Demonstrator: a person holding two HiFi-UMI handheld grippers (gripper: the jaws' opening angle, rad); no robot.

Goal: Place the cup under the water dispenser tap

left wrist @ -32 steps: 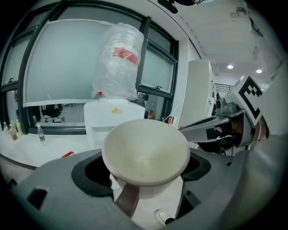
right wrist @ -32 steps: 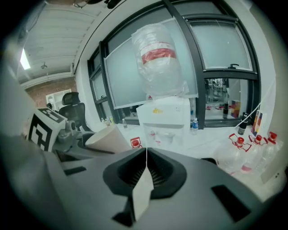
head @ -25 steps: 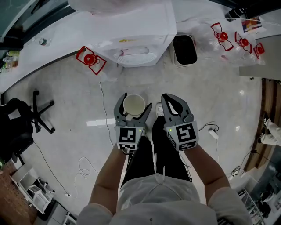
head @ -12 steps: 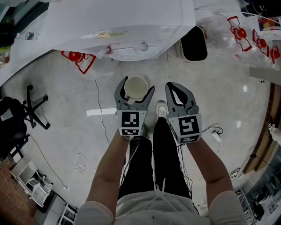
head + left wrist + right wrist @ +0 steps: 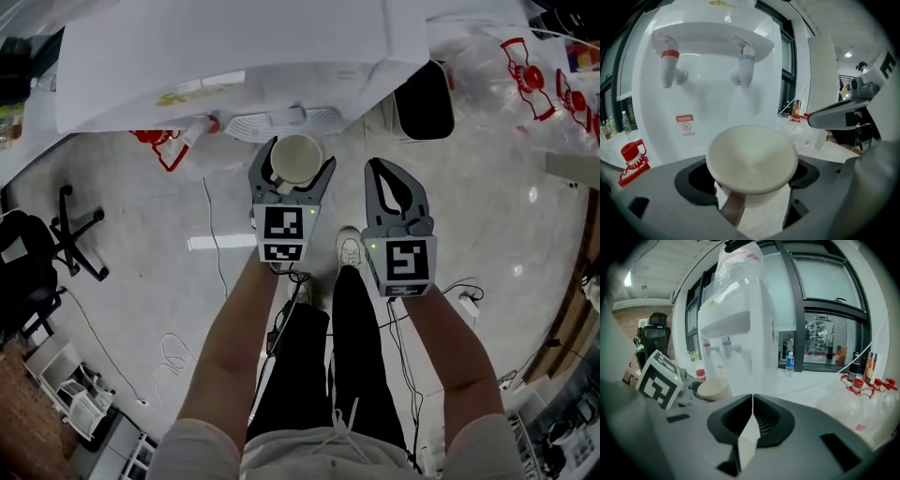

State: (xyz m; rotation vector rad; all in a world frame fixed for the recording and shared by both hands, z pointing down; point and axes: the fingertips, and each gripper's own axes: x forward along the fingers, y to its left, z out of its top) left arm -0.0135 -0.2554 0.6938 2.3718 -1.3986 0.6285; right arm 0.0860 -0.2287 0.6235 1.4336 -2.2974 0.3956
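A cream paper cup (image 5: 296, 160) sits upright between the jaws of my left gripper (image 5: 292, 171), which is shut on it. In the left gripper view the cup (image 5: 752, 161) fills the middle, with the white water dispenser (image 5: 708, 89) just ahead. Its red tap (image 5: 669, 66) is up left of the cup and its blue tap (image 5: 746, 70) almost straight above the cup's far rim. My right gripper (image 5: 396, 190) hangs beside the left one, shut, jaws touching and empty (image 5: 752, 401). From the right gripper view the cup (image 5: 714, 389) is below the taps (image 5: 723, 348).
A black bin (image 5: 425, 99) stands right of the dispenser (image 5: 281, 56). Empty clear water bottles with red handles (image 5: 530, 70) lie on the floor at right, another red-capped one (image 5: 164, 145) at left. An office chair (image 5: 42, 253) is far left. Cables run along the floor.
Both grippers have moved forward toward the dispenser, the left one carrying the cup up close under the taps. The right gripper stayed shut and followed alongside.
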